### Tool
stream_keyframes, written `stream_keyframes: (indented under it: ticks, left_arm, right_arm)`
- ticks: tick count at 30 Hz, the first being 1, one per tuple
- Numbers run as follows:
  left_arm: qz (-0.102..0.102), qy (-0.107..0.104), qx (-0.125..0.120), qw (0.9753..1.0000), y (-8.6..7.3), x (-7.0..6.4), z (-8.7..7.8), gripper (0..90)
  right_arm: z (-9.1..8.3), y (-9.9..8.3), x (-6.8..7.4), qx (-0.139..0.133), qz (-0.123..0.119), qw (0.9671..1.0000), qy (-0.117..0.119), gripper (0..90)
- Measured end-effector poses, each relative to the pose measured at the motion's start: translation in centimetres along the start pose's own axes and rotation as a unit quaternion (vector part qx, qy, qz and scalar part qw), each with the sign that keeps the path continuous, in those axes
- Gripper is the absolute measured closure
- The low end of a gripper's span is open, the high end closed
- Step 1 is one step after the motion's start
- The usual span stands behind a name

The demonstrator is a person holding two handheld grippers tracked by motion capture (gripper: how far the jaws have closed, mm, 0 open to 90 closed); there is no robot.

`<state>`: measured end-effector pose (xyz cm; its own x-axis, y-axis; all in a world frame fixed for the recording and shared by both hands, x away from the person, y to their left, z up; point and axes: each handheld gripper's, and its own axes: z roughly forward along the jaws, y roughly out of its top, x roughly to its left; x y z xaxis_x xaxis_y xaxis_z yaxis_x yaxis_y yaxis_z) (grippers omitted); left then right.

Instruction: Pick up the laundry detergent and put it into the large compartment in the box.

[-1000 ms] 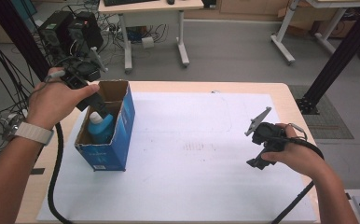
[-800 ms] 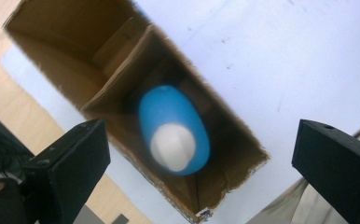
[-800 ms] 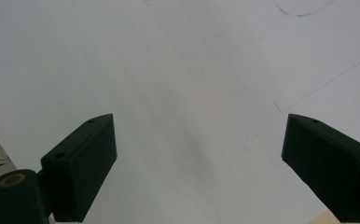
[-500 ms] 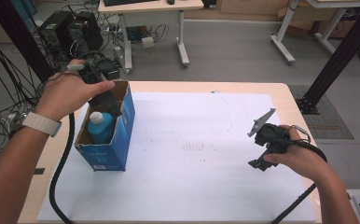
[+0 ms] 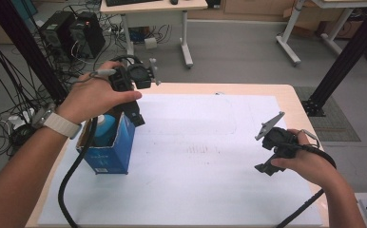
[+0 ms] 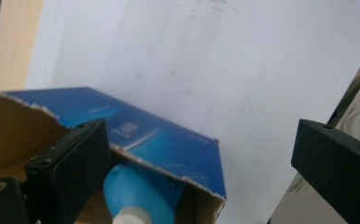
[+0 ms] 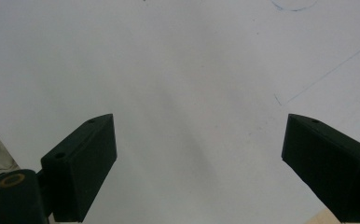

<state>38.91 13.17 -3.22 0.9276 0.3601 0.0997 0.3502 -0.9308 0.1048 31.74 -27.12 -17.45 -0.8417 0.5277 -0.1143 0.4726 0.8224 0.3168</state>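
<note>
My left tongs (image 6: 201, 172) hang wide open and empty just above the box (image 5: 110, 152) with the bottle (image 6: 138, 193) inside; right tongs (image 7: 199, 168) wide open too, over the surface (image 5: 210, 156).

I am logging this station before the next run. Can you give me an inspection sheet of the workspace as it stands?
Surface: wooden table under a white sheet with faint pen marks.
Job's things: open blue box standing at the sheet's left edge, a blue bottle inside.
Clutter: nothing seen on the sheet.
Grippers: left gripper above the box's far end, jaws wide apart, holding nothing; right gripper low over the sheet's right side, jaws wide apart, empty.
Cables: a black cable trails from each gripper toward the near edge.
Surroundings: computer towers and tangled leads on the floor at far left, desks behind.
</note>
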Motion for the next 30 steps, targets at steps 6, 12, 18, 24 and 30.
stream_keyframes:
  ticks: [6,12,18,24,30]
  left_arm:
    - [0.045,-0.006,0.009,0.9989,2.3,-1.1,0.9,5.0]
    - [0.088,-0.012,0.011,0.996,3.9,-2.2,1.9,5.1]
    - [0.122,-0.015,0.011,0.9923,5.4,-3.4,2.9,5.0]
    - [0.145,-0.011,0.016,0.9892,6.8,-4.8,4.5,5.1]
    - [0.153,-0.005,0.012,0.9881,7.5,-6.0,6.9,5.0]
  right_arm:
    - [-0.1,0.0,0.1,0.0,-0.001,1.0,0.0,9.8]
    - [-0.2,-0.3,0.2,-0.002,0.003,1.0,-0.001,9.8]
    - [-0.2,-0.3,0.3,-0.002,0.005,1.0,-0.001,9.8]
    - [-0.3,-0.5,0.5,-0.007,0.006,1.0,-0.002,9.7]
    - [-0.3,-0.8,0.5,-0.009,0.006,0.9999,-0.002,9.7]
